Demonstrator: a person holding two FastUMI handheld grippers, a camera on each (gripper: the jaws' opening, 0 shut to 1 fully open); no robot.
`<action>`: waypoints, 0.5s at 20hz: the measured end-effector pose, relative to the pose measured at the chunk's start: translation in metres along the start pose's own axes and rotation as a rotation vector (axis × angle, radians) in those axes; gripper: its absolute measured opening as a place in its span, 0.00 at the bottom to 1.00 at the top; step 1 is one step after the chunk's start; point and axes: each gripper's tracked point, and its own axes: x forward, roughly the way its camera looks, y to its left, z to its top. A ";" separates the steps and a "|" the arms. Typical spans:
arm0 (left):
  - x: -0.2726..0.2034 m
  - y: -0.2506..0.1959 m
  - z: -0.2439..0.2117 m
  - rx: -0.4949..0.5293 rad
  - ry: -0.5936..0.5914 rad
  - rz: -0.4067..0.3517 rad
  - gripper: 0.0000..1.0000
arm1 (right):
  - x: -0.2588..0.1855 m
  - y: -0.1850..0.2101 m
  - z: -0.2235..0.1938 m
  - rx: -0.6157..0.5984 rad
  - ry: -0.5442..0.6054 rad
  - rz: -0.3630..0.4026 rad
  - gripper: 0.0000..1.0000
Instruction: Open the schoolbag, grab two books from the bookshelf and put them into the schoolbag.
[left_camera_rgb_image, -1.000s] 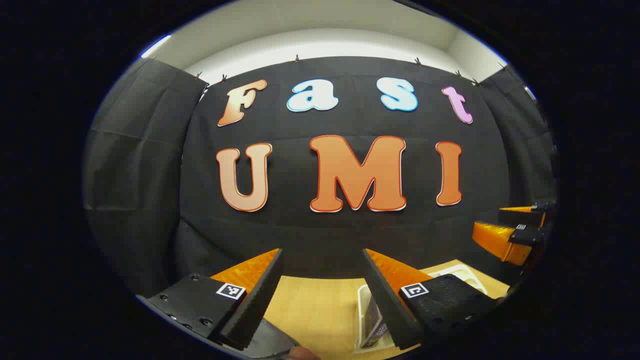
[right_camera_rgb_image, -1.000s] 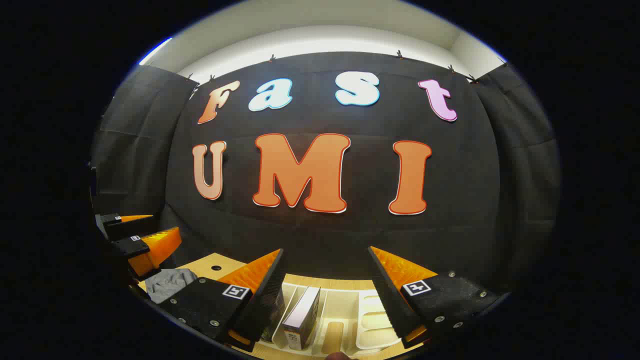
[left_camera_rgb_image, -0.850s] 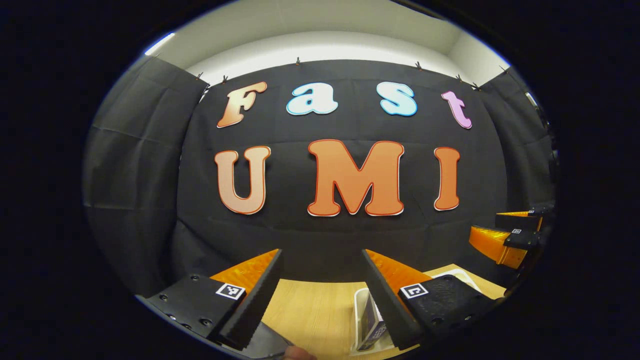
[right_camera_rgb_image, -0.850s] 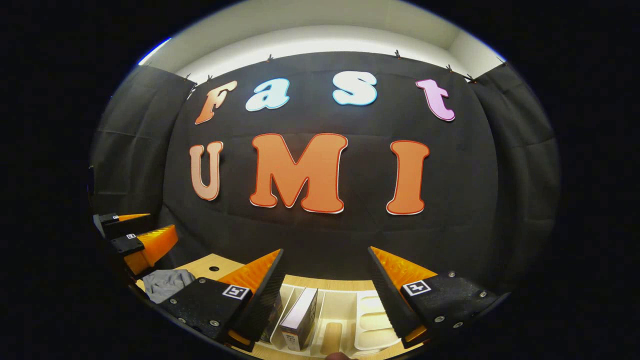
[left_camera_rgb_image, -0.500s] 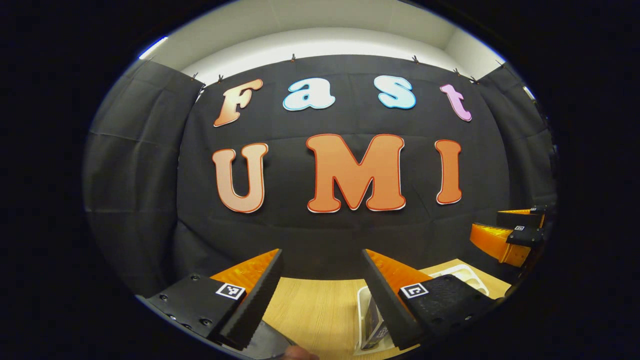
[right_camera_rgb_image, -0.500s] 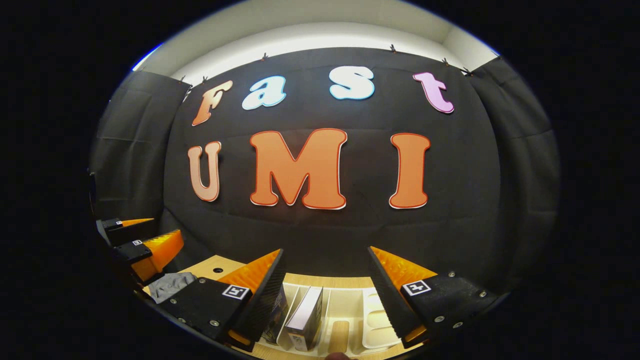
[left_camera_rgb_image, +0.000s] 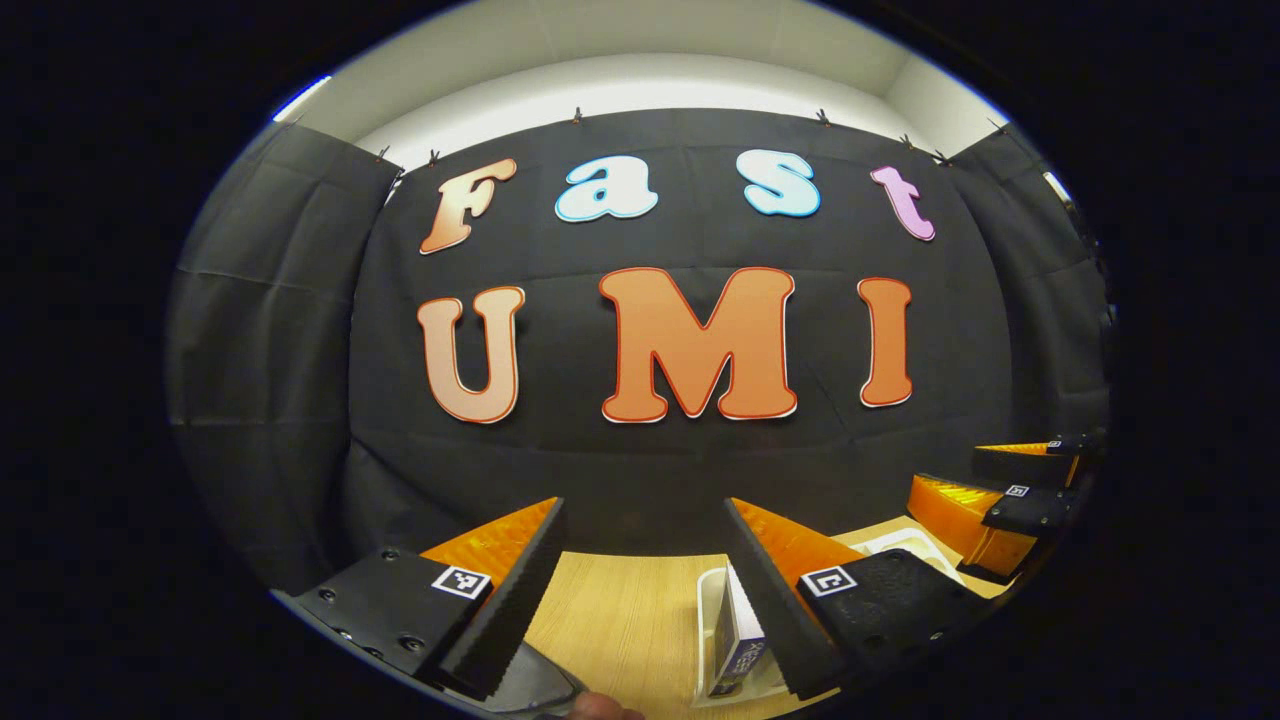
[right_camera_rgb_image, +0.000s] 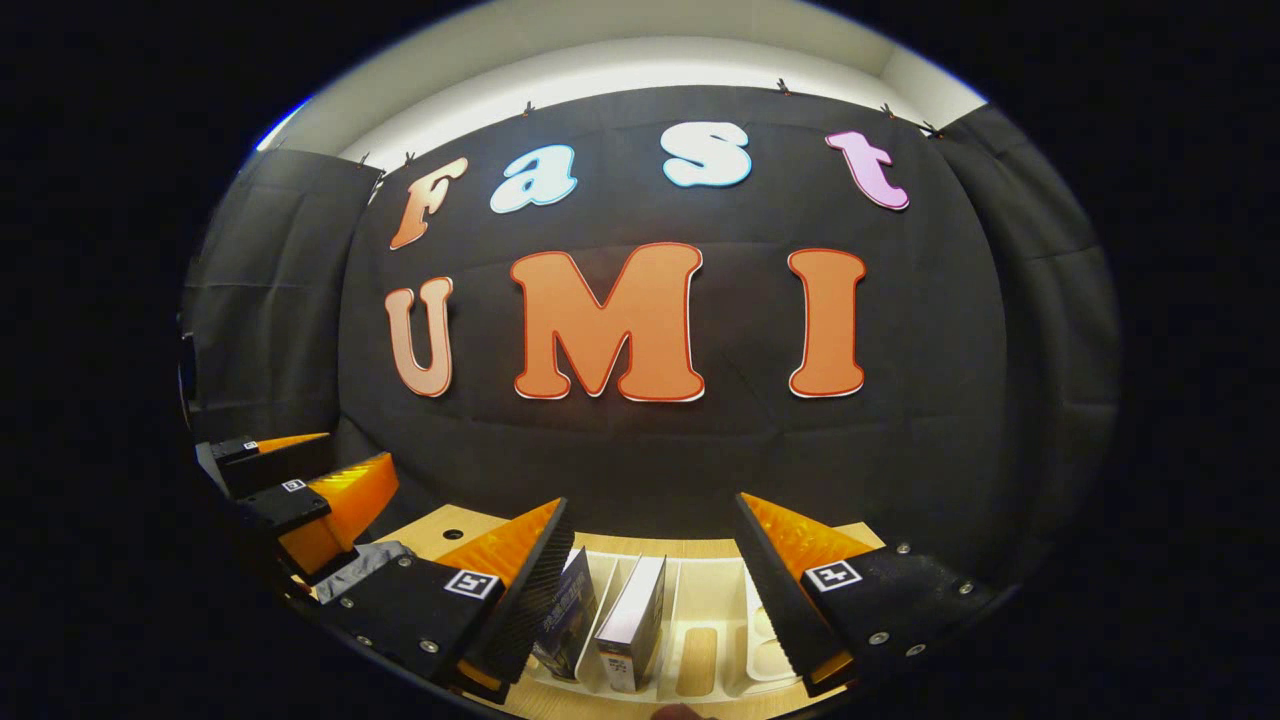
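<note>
Two books stand upright in a white rack (right_camera_rgb_image: 715, 600) on the wooden table: a dark blue book (right_camera_rgb_image: 565, 618) and a pale-covered book (right_camera_rgb_image: 635, 612). My right gripper (right_camera_rgb_image: 652, 506) hangs open just above and short of them, holding nothing. My left gripper (left_camera_rgb_image: 642, 510) is also open and empty above the table, with one book (left_camera_rgb_image: 735, 640) and the rack's edge (left_camera_rgb_image: 706, 610) beside its right finger. A fold of grey fabric (right_camera_rgb_image: 355, 562), seemingly the schoolbag, lies to the left of the rack; a dark grey part (left_camera_rgb_image: 540, 688) lies under my left gripper.
The wooden table (left_camera_rgb_image: 620, 615) runs back to the black cloth wall. Each gripper appears at the edge of the other's view: the right gripper (left_camera_rgb_image: 945, 472) and the left gripper (right_camera_rgb_image: 358, 452), both apart from the rack. A small hole (right_camera_rgb_image: 452, 534) is in the tabletop.
Both views have tipped slightly downward, so more of the rack and books comes into sight. Each gripper appears lower and closer in the other's view. Both stay open.
</note>
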 end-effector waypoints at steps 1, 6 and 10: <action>0.000 0.001 0.000 0.004 -0.003 -0.001 0.96 | -0.001 -0.001 0.000 -0.001 0.001 -0.001 0.95; -0.003 0.014 -0.006 0.032 0.003 0.030 0.96 | -0.006 -0.014 0.003 -0.032 -0.008 -0.017 0.95; -0.012 0.025 -0.024 0.139 0.041 0.063 0.96 | -0.010 -0.040 0.001 -0.066 -0.018 -0.055 0.95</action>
